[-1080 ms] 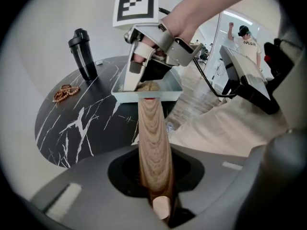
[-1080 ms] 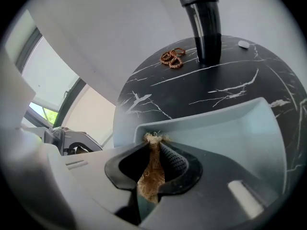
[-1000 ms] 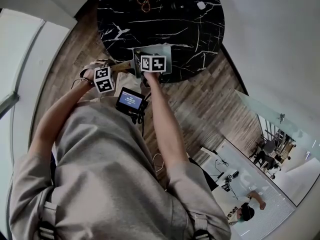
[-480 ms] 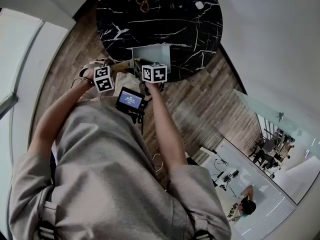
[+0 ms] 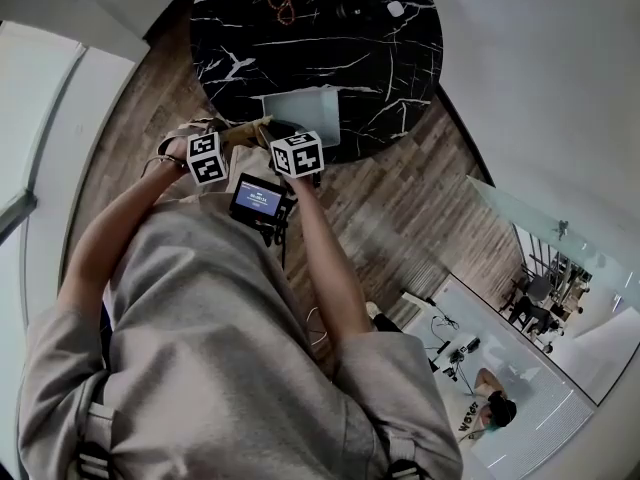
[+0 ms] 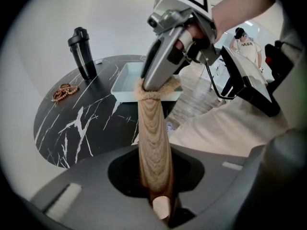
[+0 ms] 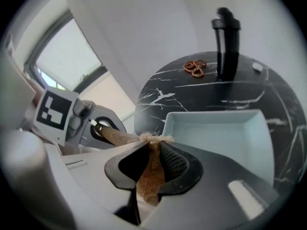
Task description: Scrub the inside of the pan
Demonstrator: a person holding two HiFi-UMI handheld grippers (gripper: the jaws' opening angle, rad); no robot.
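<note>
Two grippers share one brush. The left gripper (image 6: 159, 190) is clamped on the butt of the wooden handle (image 6: 153, 133), which runs up the middle of its view to the right gripper (image 7: 151, 174). That one pinches the brown bristle head (image 7: 153, 139). Its jaws have just been easing apart a little, though the fibres sit squeezed between the pads. The pan (image 7: 225, 128), a pale rectangular tray, rests on the black marble table (image 7: 158, 97), near the edge closest to the person. In the head view it lies just above both grippers, upper middle of the frame, and the brush hangs short of it, off the table edge. The handle's long axis points from lower left toward the pan, head end leading, so the right hand is nearer. I judge scrubbing not yet begun: the head must travel up-frame and down into the tray.
</note>
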